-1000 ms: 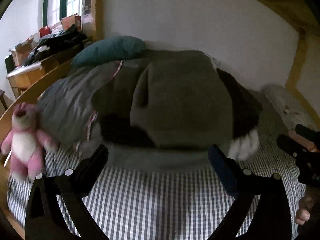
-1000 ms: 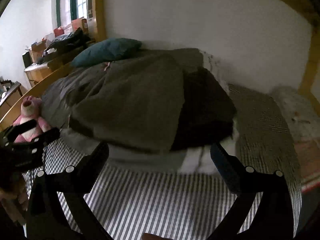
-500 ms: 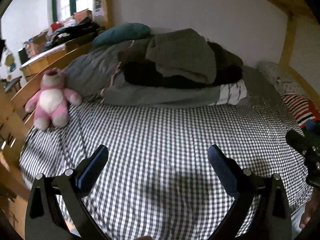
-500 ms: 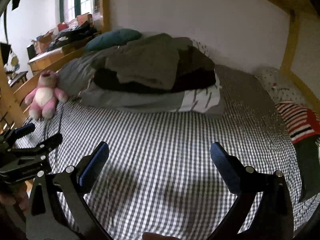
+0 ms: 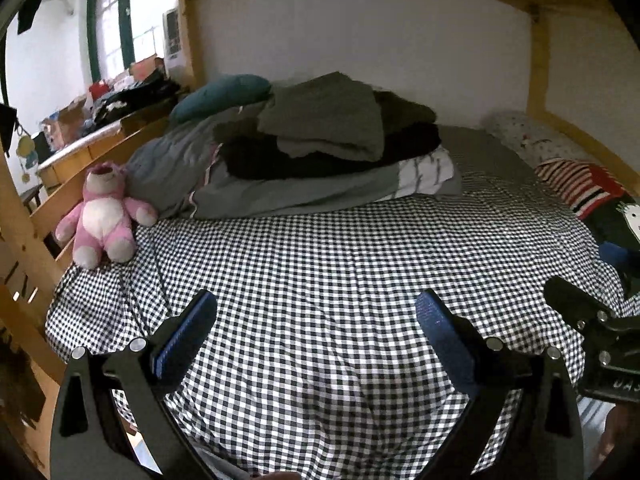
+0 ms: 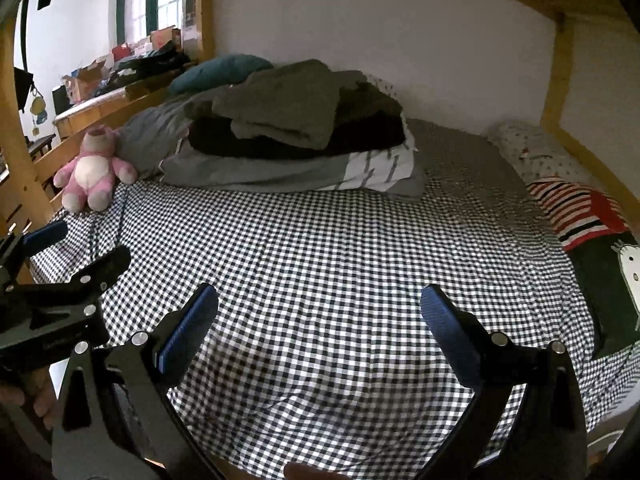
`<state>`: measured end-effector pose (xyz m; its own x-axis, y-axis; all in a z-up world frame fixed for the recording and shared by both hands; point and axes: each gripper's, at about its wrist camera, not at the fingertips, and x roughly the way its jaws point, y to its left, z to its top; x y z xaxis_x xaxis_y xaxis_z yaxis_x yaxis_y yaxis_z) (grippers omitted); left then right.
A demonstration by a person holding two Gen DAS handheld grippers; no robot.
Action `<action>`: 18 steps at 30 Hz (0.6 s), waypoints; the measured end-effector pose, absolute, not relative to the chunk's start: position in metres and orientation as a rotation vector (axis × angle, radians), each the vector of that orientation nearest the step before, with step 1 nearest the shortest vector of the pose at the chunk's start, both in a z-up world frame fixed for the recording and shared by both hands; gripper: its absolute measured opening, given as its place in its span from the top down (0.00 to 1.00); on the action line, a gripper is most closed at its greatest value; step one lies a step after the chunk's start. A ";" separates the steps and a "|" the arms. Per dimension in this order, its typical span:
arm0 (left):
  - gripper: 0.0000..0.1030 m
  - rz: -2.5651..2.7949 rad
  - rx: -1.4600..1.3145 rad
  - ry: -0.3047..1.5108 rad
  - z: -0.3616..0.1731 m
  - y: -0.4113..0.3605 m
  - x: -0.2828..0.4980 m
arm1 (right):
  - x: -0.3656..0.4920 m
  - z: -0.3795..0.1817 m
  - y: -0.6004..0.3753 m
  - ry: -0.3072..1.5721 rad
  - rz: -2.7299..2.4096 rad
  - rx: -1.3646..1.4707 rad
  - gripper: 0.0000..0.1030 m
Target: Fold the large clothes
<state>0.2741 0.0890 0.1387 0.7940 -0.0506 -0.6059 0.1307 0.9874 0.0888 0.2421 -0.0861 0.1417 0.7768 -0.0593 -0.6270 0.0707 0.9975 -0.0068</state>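
Currently, step in hand: between garments; both tools hover over the bare middle of the bed, so I judge a fresh piece is about to be fetched.
Left tool (image 5: 316, 312): released, blue-padded fingers spread wide with nothing between them, held above the near part of the black-and-white checked bedsheet (image 5: 320, 264).
Right tool (image 6: 320, 306): likewise released and empty, over the same sheet, just right of the left tool.
Folded stack: an olive-grey folded knit (image 6: 280, 108) lies on top of a black folded garment (image 6: 360, 136), both resting on a grey quilt with a white striped end (image 6: 280, 172) at the far side of the bed, near the wall.
Likely next garment: a red, white and black striped garment with a dark panel (image 6: 588, 216) lies rumpled at the right edge of the bed, well apart from the stack.
Next move calls for: swinging right, pinching that garment at two edges, and spreading it flat on the open sheet.
Bystander: a pink plush bear (image 5: 102, 216) sits at the far left, beside the quilt.
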 end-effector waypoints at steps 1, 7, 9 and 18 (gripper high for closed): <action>0.04 -0.100 0.129 0.645 0.140 0.088 0.272 | 0.239 0.142 -0.087 0.673 -0.070 0.023 0.03; 0.04 -0.100 0.128 0.638 0.143 0.087 0.266 | 0.229 0.138 -0.082 0.675 -0.061 0.022 0.03; 0.04 -0.099 0.126 0.651 0.140 0.086 0.266 | 0.227 0.138 -0.080 0.674 -0.061 0.018 0.03; 0.04 -0.078 0.156 0.636 0.136 0.079 0.262 | 0.227 0.134 -0.078 0.680 -0.052 0.009 0.03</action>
<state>0.2622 0.0789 0.1357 0.8018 -0.0247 -0.5971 0.1203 0.9854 0.1208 0.2272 -0.0776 0.1341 0.7766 -0.0455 -0.6284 0.0515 0.9986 -0.0085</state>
